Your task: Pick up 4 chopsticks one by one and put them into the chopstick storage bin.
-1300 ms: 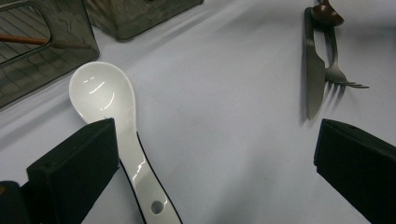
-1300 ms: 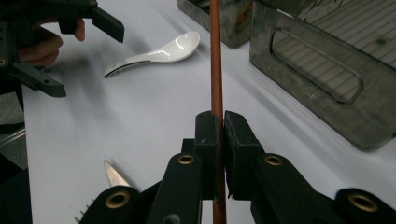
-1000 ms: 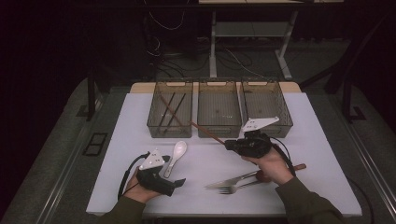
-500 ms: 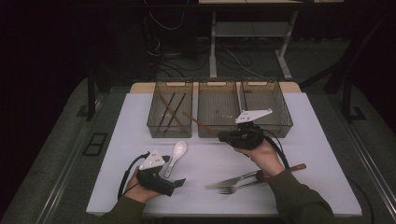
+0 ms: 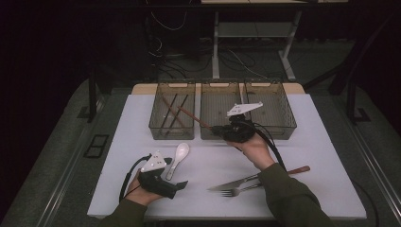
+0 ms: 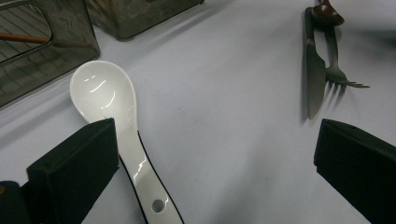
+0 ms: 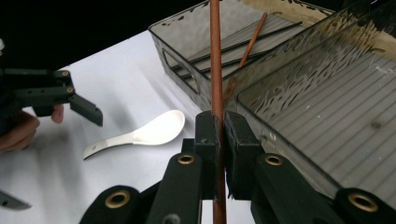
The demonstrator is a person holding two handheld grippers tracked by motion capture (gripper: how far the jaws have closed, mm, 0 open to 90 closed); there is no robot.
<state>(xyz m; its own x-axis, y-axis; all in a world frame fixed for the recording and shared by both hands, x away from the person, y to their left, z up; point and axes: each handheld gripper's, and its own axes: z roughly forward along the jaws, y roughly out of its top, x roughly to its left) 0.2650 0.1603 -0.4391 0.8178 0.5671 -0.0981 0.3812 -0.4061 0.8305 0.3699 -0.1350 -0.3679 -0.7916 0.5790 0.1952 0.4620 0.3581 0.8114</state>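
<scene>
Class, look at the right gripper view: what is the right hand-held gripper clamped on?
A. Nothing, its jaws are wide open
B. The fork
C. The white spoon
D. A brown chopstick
D. The right hand-held gripper has its jaws shut on a brown chopstick that points toward the left bin, while the white spoon lies on the table apart from it.

Three bins [image 5: 222, 85] walled off the upper middle of the high view. A white spoon [image 5: 178, 157] lay at lower left, a fork [image 5: 239, 190] and knife [image 5: 231, 183] at lower centre; between them bare tabletop [image 5: 208, 161] lay open, as did both side margins.
</scene>
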